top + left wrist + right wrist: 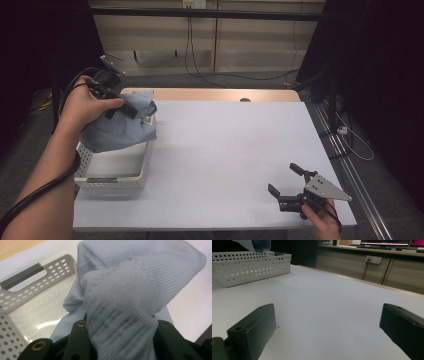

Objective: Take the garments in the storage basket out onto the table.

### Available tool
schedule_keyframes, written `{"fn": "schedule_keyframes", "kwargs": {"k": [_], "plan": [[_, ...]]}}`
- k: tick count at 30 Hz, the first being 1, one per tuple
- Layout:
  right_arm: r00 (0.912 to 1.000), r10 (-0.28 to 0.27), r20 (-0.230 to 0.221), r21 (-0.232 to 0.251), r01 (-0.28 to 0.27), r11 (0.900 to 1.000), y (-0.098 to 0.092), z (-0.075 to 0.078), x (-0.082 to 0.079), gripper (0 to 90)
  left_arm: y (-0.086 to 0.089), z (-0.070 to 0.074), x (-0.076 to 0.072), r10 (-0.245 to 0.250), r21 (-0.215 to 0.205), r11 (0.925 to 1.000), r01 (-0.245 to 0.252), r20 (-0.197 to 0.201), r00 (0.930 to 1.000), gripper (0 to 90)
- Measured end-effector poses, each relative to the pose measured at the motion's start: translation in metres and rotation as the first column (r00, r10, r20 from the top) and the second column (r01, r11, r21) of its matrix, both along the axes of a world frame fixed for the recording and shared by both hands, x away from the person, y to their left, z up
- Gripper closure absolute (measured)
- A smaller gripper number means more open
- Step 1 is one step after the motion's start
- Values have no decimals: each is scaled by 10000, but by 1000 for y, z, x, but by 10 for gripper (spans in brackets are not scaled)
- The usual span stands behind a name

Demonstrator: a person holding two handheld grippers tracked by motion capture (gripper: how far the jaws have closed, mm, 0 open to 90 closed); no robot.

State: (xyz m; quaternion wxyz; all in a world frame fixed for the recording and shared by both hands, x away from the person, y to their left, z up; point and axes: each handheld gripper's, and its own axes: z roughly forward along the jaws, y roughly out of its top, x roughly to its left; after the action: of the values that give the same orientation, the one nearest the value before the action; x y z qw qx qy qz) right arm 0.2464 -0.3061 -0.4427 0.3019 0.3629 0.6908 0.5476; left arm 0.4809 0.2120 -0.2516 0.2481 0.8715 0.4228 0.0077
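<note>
My left gripper [121,109] is clamped on a bunched fold of the blue cloth [120,131], holding it above the white basket [112,180] at the table's left side. The cloth hangs in a crumpled lump, its long axis roughly vertical, loose end drooping toward the basket's rim. I judge the trailing end could snag the rim and tip the basket, or the thick fold could slip out. My right gripper [285,186] rests near the front right, jaws wide apart, holding nothing.
</note>
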Motion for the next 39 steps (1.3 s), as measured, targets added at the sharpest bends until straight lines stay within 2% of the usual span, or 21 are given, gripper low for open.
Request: {"fn": "schedule_keyframes", "kwargs": {"k": [6, 15, 25, 33, 39], "plan": [[10000, -37, -15, 50, 37, 10000, 0, 0, 0, 0, -14, 8, 0, -388, -170, 9991, 389, 46, 9992, 649], [10000, -45, -20, 21, 45, 10000, 1, 0, -1, 0, -37, 5, 0, -860, -363, 9957, 857, -63, 9963, 648], [10000, -26, 3, 19, 26, 10000, 0, 1, -1, 0, -62, 5, -2, -1227, -515, 9910, 1235, 175, 9923, 645], [10000, -3, -15, 42, 3, 10000, 0, 0, -1, 0, -83, -6, -5, -1646, -540, 9849, 1647, 59, 9863, 643], [10000, -5, -10, 35, 5, 10000, 0, 0, -1, 0, -94, -11, -7, -1758, -576, 9827, 1763, 131, 9843, 641]]}}
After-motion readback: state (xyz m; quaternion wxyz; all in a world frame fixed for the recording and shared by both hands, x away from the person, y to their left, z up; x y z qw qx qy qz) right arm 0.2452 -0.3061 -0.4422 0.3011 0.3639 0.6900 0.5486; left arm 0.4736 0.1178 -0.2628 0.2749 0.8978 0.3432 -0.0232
